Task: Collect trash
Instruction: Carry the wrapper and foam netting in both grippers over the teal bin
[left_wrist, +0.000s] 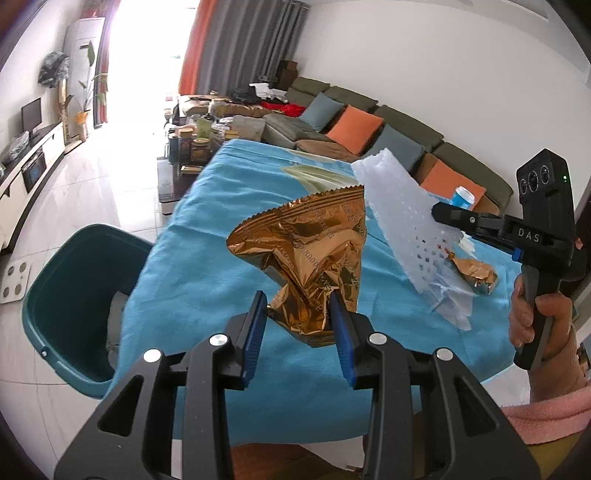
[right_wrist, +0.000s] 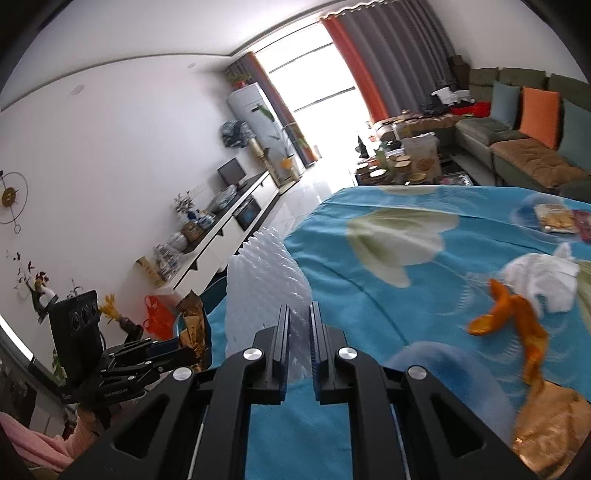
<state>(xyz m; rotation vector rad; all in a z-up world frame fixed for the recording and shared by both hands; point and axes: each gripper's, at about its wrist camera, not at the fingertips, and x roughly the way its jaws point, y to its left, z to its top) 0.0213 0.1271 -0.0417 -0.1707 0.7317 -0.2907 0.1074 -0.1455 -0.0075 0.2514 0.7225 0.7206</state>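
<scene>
While both grippers hover over a blue-clothed counter (left_wrist: 207, 236) in a living room, teal bin (left_wrist: 66, 295) at left.
Left gripper (left_wrist: 298, 317) jaws clamp gold foil wrapper (left_wrist: 310, 254); right gripper (right_wrist: 299, 332) jaws nearly closed, pinching white foam net (right_wrist: 266, 280).

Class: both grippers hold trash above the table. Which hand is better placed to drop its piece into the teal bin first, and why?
Left. The left gripper with the gold foil bag hangs nearer the teal bin; the right gripper, holding white foam netting, is farther across the table.
</scene>
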